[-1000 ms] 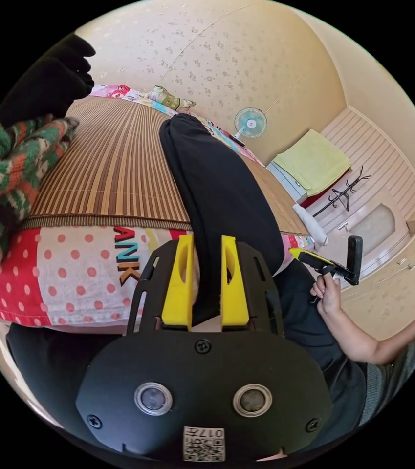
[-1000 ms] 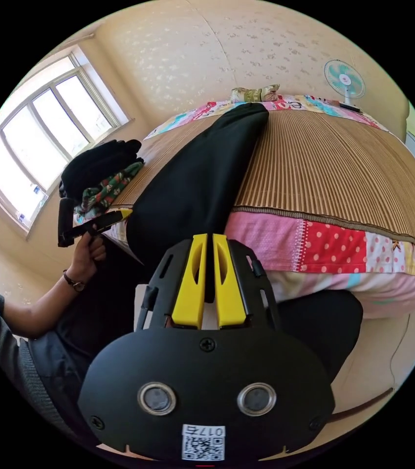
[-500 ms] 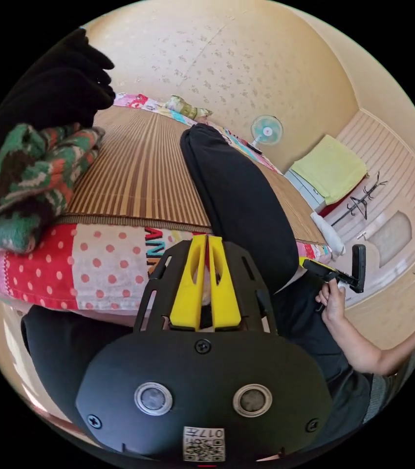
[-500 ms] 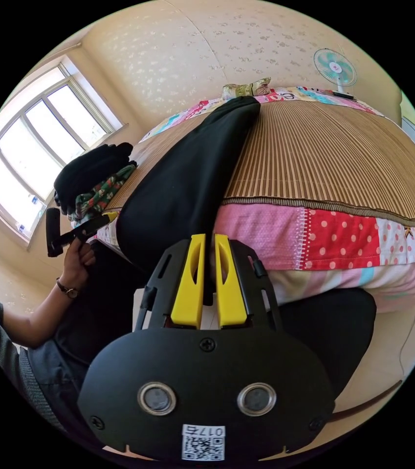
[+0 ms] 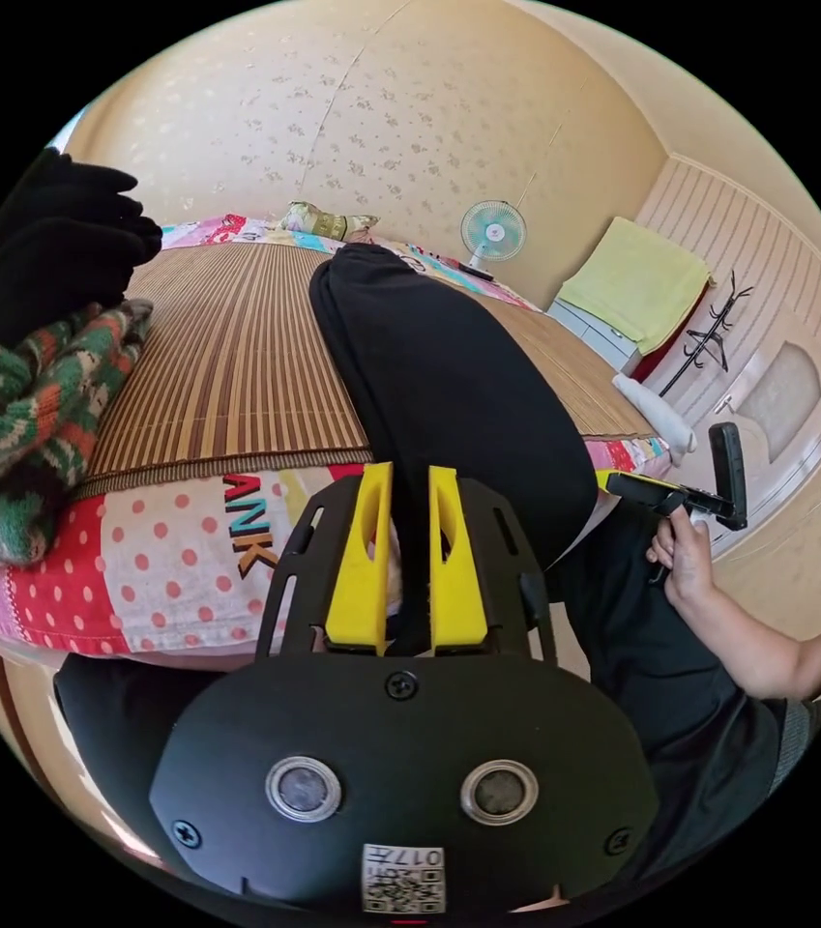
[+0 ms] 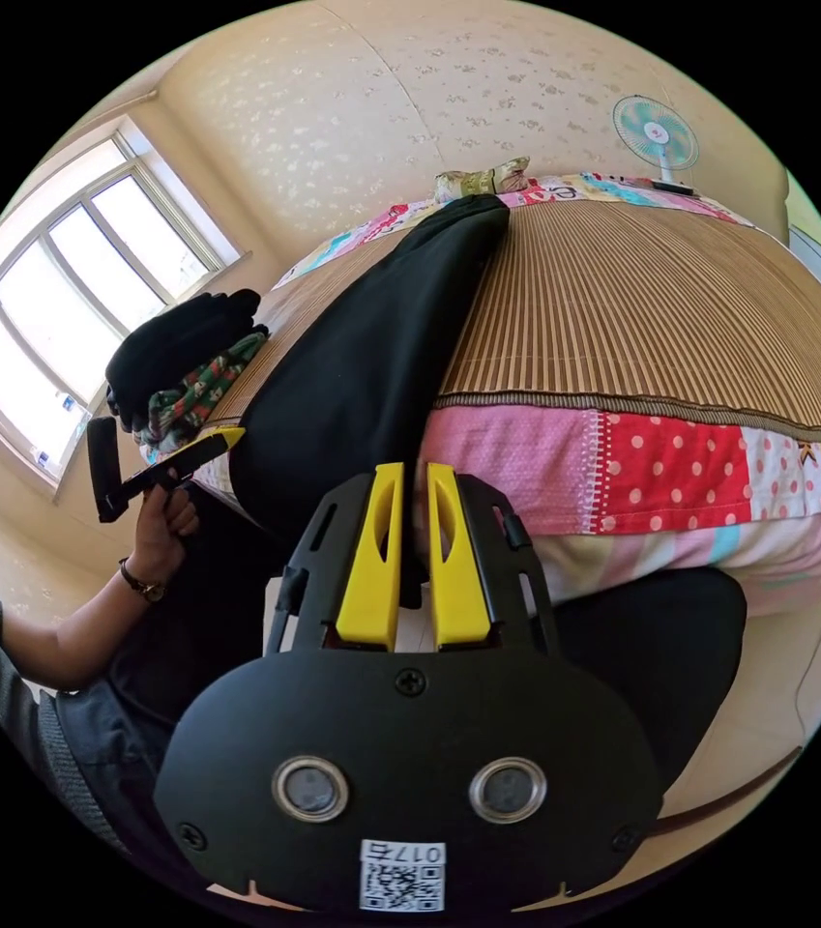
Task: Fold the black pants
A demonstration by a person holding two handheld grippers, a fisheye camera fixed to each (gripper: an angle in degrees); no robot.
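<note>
The black pants [image 5: 429,367] lie lengthwise on the bamboo mat [image 5: 226,367], and their near end hangs over the bed's front edge. My left gripper [image 5: 402,474] is at that edge, its yellow jaws close together with black cloth pressed between them. In the right gripper view the pants [image 6: 371,348] run from the far pillow to the near edge. There my right gripper [image 6: 415,472] holds its jaws almost together on dark cloth. Each gripper also appears in the other's view, hand-held beside the pants' hanging end: the right gripper [image 5: 618,480] and the left gripper [image 6: 226,440].
A knitted sweater [image 5: 23,425] and folded black clothes [image 5: 52,242] are stacked at the mat's corner by the window [image 6: 72,290]. A fan [image 6: 655,135] and a small pillow [image 6: 483,181] stand at the bed's far end. A coat stand [image 5: 710,338] is beside the door.
Half a second ago the left jaws were fully together; now they stand slightly apart with black cloth between them. The right jaws have parted a little. Both cameras shifted slightly.
</note>
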